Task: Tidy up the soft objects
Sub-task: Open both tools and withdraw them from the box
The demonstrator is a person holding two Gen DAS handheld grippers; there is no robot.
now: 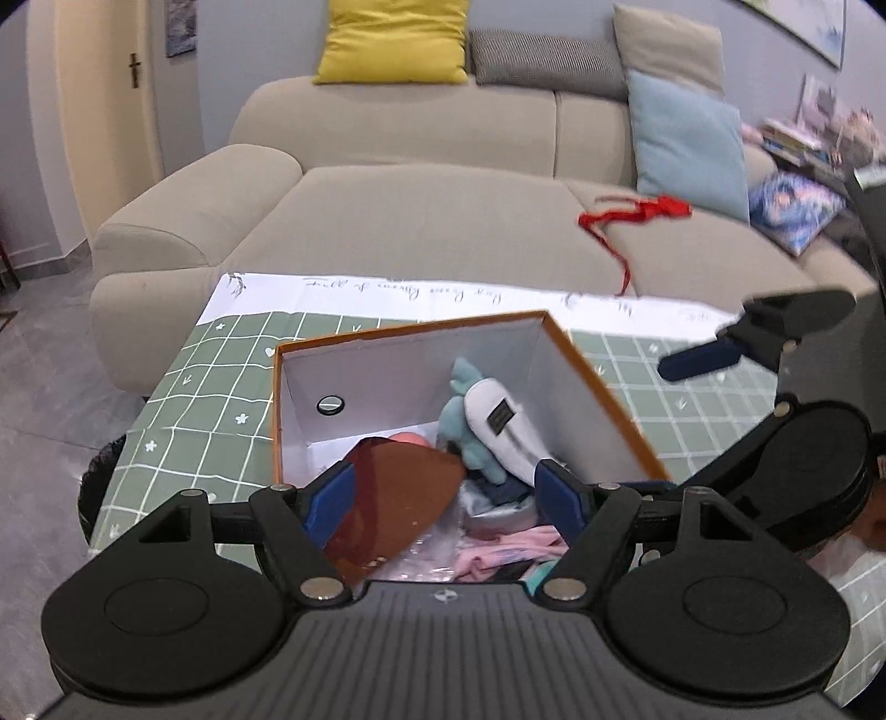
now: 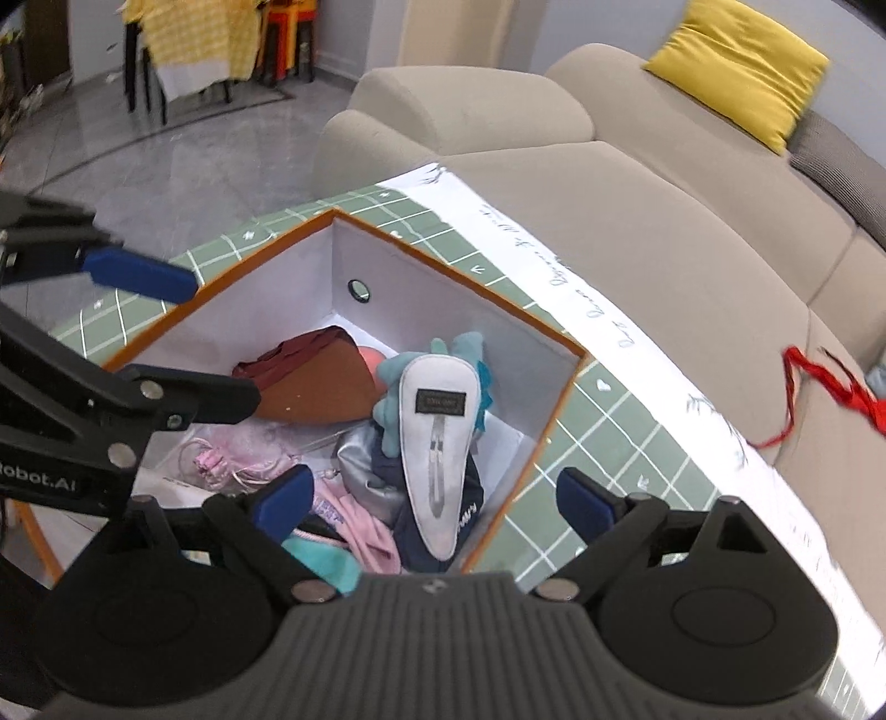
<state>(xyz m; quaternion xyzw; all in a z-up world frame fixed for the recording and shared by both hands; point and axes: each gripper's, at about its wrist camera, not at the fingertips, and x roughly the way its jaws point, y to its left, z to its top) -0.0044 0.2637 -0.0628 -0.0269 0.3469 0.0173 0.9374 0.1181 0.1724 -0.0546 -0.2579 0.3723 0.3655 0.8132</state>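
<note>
Both grippers, left (image 1: 446,493) and right (image 2: 437,501), are hanging released and empty above the box (image 2: 559,410), where the soft things are lying; the grey slipper (image 2: 440,437) is leaning and risks tipping out

A beige sofa (image 1: 421,216) with a yellow cushion (image 1: 393,39) stands against a grey wall (image 1: 238,72). The floor (image 2: 183,160) is glossy grey tile. A yellow cloth (image 2: 188,44) drapes over chairs.
</note>
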